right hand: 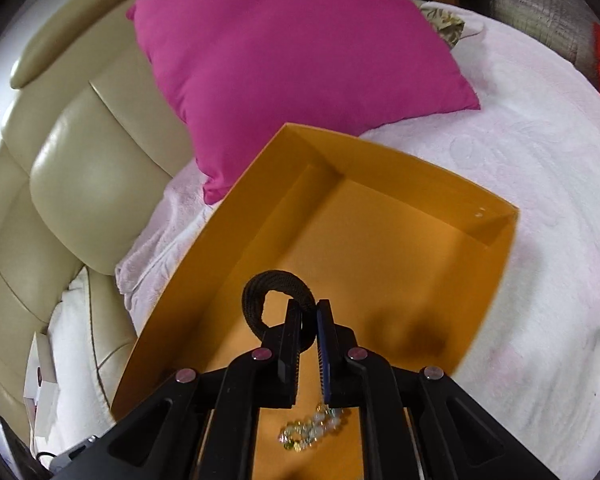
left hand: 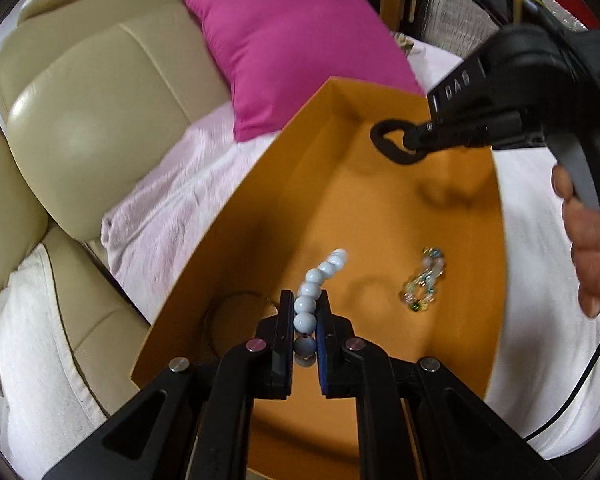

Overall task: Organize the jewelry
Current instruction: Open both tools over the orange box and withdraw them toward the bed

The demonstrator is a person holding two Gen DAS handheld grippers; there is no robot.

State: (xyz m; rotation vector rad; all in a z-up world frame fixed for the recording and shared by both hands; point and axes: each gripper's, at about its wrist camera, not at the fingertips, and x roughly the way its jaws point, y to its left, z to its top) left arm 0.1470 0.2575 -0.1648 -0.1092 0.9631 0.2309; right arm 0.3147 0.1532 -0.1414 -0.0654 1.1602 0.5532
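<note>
Step in hand: both tools over orange box [left hand: 380, 216] on bed [right hand: 540, 200]. Left tool [left hand: 305, 304] clenched on pale bead string [left hand: 308, 296]; right tool [right hand: 309, 312] clenched on black hair band [right hand: 260, 292]. Crystal bracelet [left hand: 422, 280] already lies inside. Next: lower, release both into box.

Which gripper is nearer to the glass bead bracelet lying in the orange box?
Left. The left gripper hangs close beside the glass bead bracelet, holding white beads. The right gripper is farther, toward the orange box's far end.
</note>
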